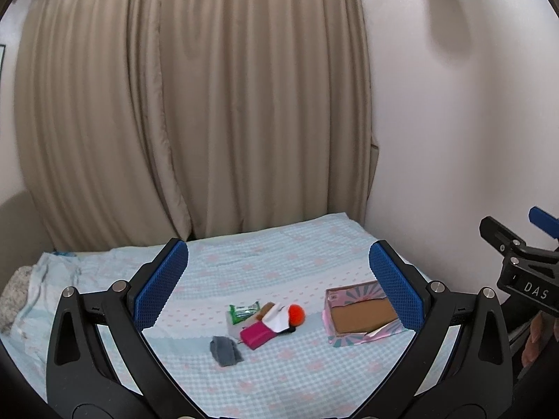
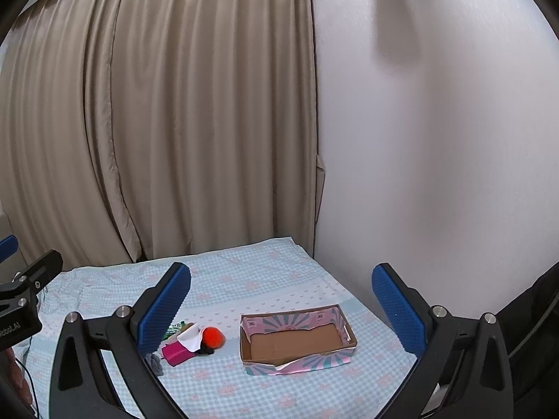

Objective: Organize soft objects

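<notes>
Hovering above a bed (image 1: 279, 265) covered in a pale blue checked sheet with faint pink flowers, the left gripper (image 1: 279, 286) and the right gripper (image 2: 283, 307) both have their blue-padded fingers spread wide apart, with nothing held between them. Near the middle of the bed lies a small cluster of soft things. A grey folded cloth (image 1: 225, 350) sits nearest the viewer, slightly apart from the others. Just beyond it lies a magenta pouch (image 1: 257, 336), and a white cloth (image 1: 277, 317) is draped partly over that pouch. A fuzzy orange ball (image 1: 296, 313) rests against the white cloth on its right side, with something small and black beneath it that is too small to identify. A green packet (image 1: 244, 310) lies at the far left of the cluster, beside a small brown item that cannot be made out clearly. To the right of the cluster, separated by a strip of bare sheet, sits an open, shallow cardboard box (image 2: 297, 340) with a pink and teal sunburst pattern on its sides and a plain brown floor; nothing is inside it. Behind the bed hang long beige curtains (image 1: 195, 104), and a plain white wall (image 2: 436, 139) stands to the right. In each view, part of the other gripper shows at the edge of the frame.
</notes>
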Demonstrator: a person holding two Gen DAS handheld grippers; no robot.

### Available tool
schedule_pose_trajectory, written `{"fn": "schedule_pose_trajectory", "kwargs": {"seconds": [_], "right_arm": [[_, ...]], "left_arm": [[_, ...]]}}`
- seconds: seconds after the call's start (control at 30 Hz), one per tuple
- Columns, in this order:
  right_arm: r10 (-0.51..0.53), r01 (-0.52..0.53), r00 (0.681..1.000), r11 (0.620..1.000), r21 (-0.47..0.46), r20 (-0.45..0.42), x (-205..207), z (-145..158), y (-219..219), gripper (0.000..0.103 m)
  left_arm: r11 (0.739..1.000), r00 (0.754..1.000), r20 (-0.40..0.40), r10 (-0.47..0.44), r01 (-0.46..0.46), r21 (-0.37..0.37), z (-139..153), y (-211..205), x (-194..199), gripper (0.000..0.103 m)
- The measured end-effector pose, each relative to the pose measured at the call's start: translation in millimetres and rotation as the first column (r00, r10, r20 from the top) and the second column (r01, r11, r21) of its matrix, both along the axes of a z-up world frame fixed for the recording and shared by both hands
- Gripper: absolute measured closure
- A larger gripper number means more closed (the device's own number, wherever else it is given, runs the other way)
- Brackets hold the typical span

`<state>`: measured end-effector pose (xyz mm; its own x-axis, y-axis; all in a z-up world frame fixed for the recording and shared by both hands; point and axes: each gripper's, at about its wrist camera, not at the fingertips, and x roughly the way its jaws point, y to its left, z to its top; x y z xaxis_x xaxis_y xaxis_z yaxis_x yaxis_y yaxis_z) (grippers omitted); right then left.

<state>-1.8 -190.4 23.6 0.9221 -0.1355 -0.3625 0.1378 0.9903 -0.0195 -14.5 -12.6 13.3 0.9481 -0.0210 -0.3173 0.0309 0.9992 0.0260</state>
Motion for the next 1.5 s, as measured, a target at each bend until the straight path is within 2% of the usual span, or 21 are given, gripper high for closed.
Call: {"fn": "schedule_pose_trajectory", "kwargs": {"seconds": [0.53, 1.5], "right_arm": [[0.012, -0.012, 1.000, 1.000, 0.001, 0.013, -2.3, -18.1, -2.0, 0.000], [0.007, -0.007, 1.000, 1.000, 0.016, 0.010, -6.5, -18.1, -0.4, 0.000]], "left_arm": [[1.000, 1.000, -0.012, -0.001, 0.001, 0.015, -6.4, -3.0, 3.0, 0.000], [1.000, 1.000, -0.015, -0.004, 0.004, 0.024, -8.1, -0.9, 3.2, 0.000]]}}
